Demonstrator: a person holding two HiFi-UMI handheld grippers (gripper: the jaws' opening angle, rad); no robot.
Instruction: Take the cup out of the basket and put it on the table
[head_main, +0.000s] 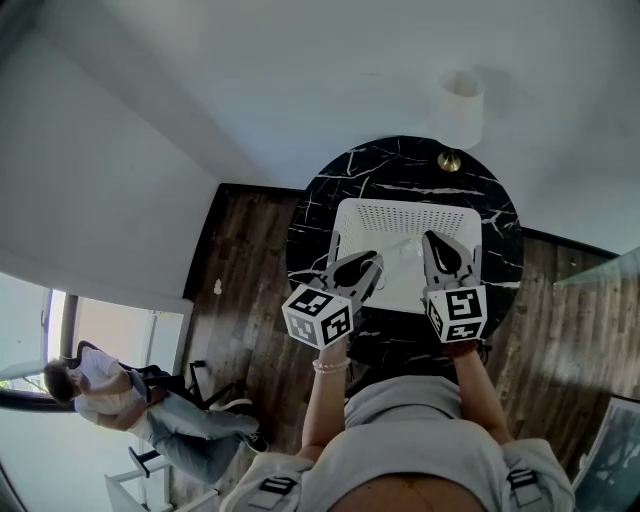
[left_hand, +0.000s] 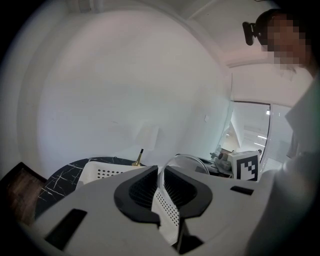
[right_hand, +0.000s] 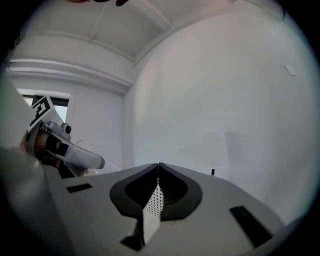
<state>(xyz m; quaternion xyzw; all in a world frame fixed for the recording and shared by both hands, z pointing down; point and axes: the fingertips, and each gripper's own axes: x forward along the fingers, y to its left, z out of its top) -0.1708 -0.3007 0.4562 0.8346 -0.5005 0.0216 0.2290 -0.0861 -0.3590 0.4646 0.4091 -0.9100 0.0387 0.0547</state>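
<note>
Black marble veined in white makes up the round table, and the white perforated basket sits on its middle, the landmark for everything else. Behind the basket, at the far edge of the table, stands a lamp with a white shade and a brass foot. Both grippers reach into the basket from its near side. The left gripper comes in at the basket's near left part, and its black pads are pinched on the thin wall of the clear cup, whose rim curves away to the right of the jaws. In the gap beneath them a strip of the basket's dotted wall shows. The right gripper is at the basket's right part, its jaws pressed together with a perforated strip of the basket's wall clamped between the pads. The cup is over the inside of the basket, between the two grippers and tilted. The right gripper view shows it off to the left, with the left gripper's marker cube above it. Whether its bottom touches the basket's floor I cannot tell. Dark wooden floor surrounds the table, and well to the left of the basket a person sits low by a window.
</note>
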